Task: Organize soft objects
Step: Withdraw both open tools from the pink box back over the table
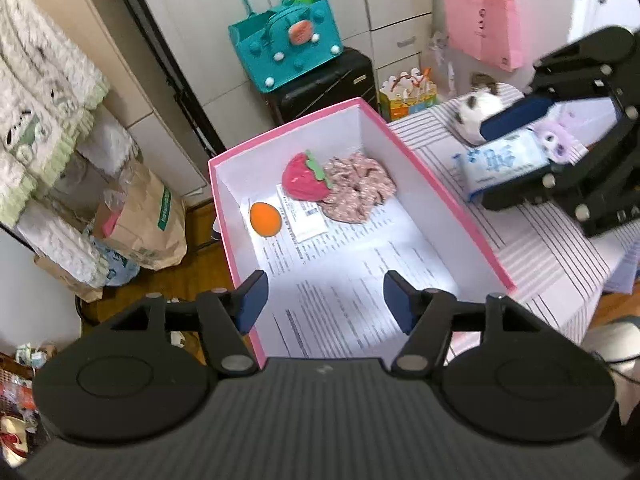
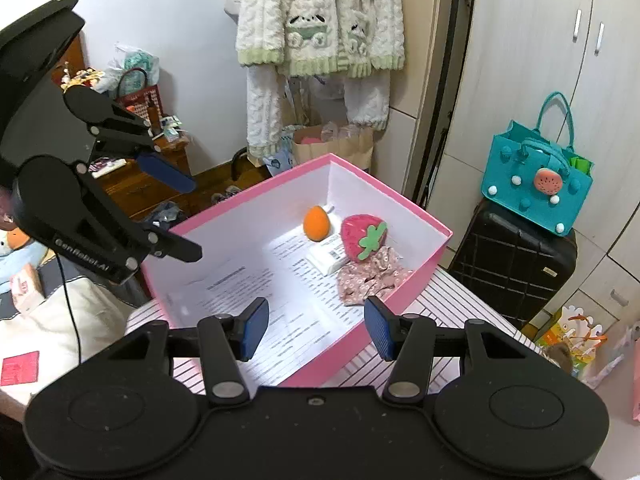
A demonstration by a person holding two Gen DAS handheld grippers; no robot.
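Box (image 1: 448,184) pink, holds orange ball (image 1: 264,219), strawberry plush (image 1: 303,176), scrunchie (image 1: 359,189) at far end | left gripper (image 1: 324,300) parted, empty | right gripper (image 2: 316,328) parted, empty (tissue pack (image 1: 502,164) merely behind it) | risk: cat plush (image 1: 478,114) and purple plush (image 1: 554,140) right of box; grippers may collide reaching.

A: What lies in the pink box (image 2: 404,294)?
B: At its far end, an orange egg-shaped ball (image 2: 316,222), a strawberry plush (image 2: 362,236) lying flat, and a pink floral scrunchie (image 2: 370,278) touching the strawberry.
A: Box state?
B: Open-topped, white inside, paper-lined.
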